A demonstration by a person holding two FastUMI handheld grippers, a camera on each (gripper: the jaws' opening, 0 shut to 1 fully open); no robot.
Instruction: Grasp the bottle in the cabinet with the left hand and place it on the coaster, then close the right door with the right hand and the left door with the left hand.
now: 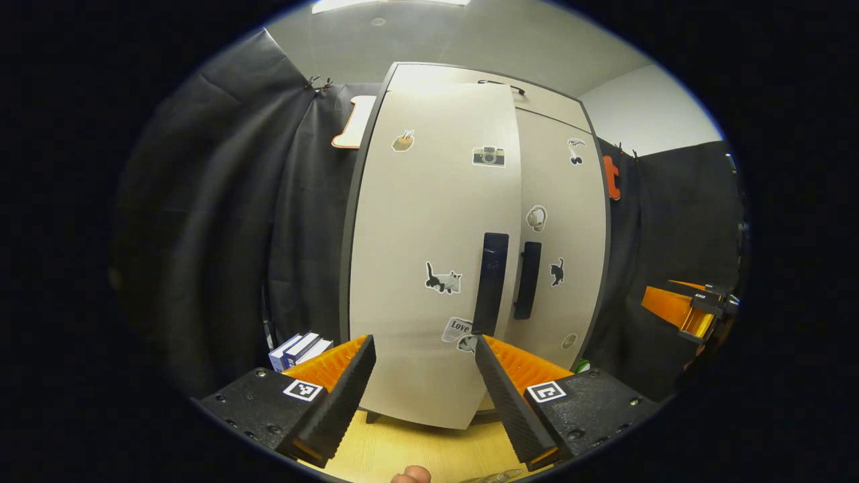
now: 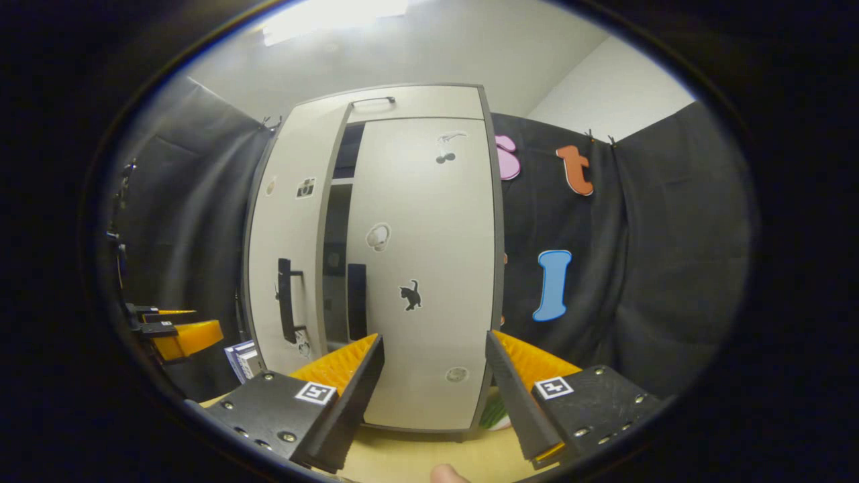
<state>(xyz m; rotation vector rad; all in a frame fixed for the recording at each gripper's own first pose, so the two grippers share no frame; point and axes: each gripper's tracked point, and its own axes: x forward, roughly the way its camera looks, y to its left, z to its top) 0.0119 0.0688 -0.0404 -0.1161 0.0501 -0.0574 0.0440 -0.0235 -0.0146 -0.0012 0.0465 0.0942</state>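
Both tools [image 1: 424, 349] [image 2: 435, 349] gaping, facing cabinet [image 2: 429, 268].

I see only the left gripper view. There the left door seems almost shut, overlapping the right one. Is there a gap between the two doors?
Observer: Yes. In the right gripper view the left door stands ajar, with a dark gap between it and the right door.
Operator: Is the right gripper open or shut?
Observer: The right gripper is open. Its fingers are spread in front of the right door and press on nothing.
Operator: What shows inside the gap?
Observer: A shelf edge crosses it near the top. The rest is too dark to tell.
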